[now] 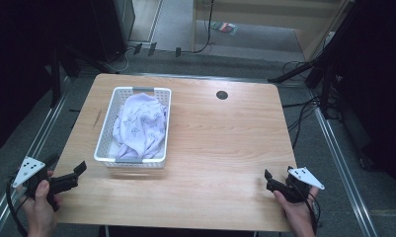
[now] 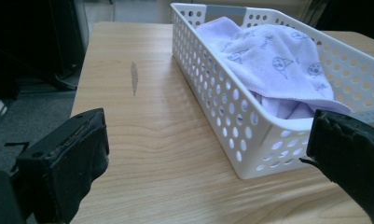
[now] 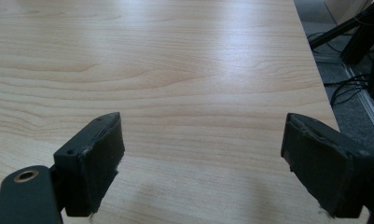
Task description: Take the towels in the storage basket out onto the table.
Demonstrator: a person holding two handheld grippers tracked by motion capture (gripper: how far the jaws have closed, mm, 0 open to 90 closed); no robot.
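Observation:
A white perforated basket (image 1: 102, 133) stands on the left half of the wooden table (image 1: 220, 148). Inside it lies a crumpled pale lilac towel (image 1: 141, 123) with small printed figures. My left gripper (image 1: 79, 170) is held at the table's near left corner, a short way from the basket's near end, open and empty. In the left gripper view the basket (image 2: 231, 116) and the towel (image 2: 273, 60) sit just ahead and to the right of the wide-apart jaws. My right gripper (image 1: 269, 178) hovers at the near right edge, open with nothing between its jaws, bare tabletop (image 3: 175, 70) ahead.
A round cable grommet (image 1: 222, 95) sits in the table's far middle. A dark scuff (image 2: 134, 78) marks the wood left of the basket. Cables and stand legs (image 1: 309, 74) lie on the grey floor around the table, and metal rails (image 1: 343, 168) run along both sides.

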